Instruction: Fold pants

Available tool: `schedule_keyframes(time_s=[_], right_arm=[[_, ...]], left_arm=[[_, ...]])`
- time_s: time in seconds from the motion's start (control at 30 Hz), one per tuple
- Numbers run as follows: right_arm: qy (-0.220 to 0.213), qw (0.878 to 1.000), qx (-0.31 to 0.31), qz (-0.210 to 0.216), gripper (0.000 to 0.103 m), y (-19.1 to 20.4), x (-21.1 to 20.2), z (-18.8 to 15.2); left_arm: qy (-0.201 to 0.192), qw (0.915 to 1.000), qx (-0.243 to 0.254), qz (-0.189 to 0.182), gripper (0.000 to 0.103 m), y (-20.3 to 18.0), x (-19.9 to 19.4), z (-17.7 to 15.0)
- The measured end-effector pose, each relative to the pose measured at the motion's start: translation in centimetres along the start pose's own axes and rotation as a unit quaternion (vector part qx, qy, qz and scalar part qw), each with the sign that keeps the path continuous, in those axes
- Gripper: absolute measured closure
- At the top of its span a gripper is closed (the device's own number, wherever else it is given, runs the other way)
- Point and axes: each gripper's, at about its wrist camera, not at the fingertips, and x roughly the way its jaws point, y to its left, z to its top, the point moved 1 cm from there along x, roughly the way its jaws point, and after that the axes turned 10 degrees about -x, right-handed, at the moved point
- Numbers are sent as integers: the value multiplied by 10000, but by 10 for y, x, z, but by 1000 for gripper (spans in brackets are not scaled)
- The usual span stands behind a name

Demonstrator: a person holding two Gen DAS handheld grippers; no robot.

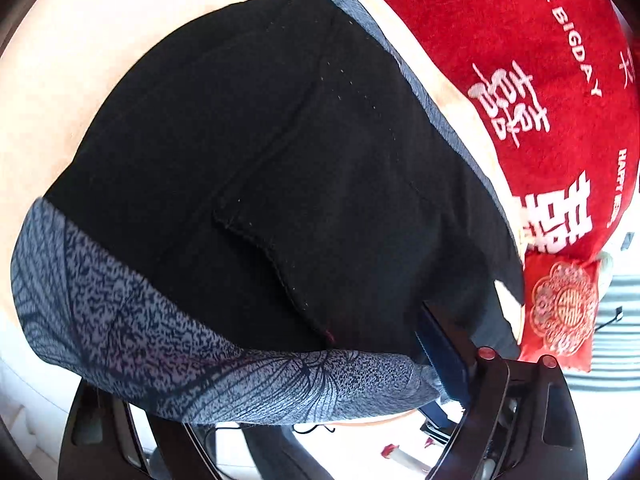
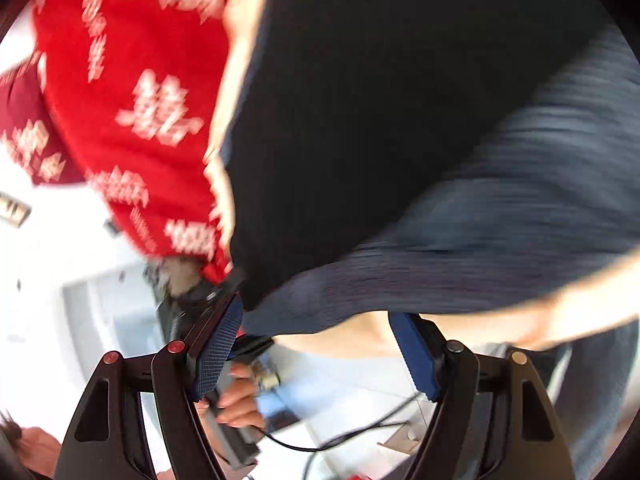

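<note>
Currently the pants (image 1: 256, 168) lie spread on a pale peach surface (image 1: 100, 52), black body uppermost with a stitched pocket (image 1: 304, 216) showing and a grey patterned band (image 1: 132, 332) along the near edge. A red cushion (image 1: 520, 60) with white lettering sits just beside the garment's far edge, and a small red pouch (image 1: 560, 312) lies near its corner.

In the left wrist view, the left gripper (image 1: 436, 364) shows only 1 blue pad (image 1: 440, 352) clearly, resting against the band's corner; the opposite finger is out of sight, so whether it is clamped cannot be told. Its position at the corner suggests a pinch point chosen to lift and carry that edge.

In the right wrist view, heavily blurred, the right gripper (image 2: 320, 344) has its 2 blue pads (image 2: 218, 348) standing well apart, with the band's edge just ahead of them and nothing held. Judgement: it is placed to take the edge at a second point, so the fold stays straight. A trailing cable (image 2: 340, 436) hangs below.
</note>
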Motion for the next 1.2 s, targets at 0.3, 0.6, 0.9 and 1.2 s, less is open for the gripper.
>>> schedule_keyframes(time_s=[0.3,0.6,0.9,1.2], right_arm=[[-1043,9865,1199,396,47,-56,-60,-9],[-755,9958,456,244,95,8,-88,26],[-2,9921,-1240,-170,95,131,-70,195],[837,9769,-1387,-1395,91,108,33,347]], left_arm=[[155,9978,437,467,33,-3,0,-3],[122,9963,624,582,69,-12,-21,2],[-717,9930,855,386,69,-99,-61,73],[-1012,9832,762,1317,63,-130,49,187]])
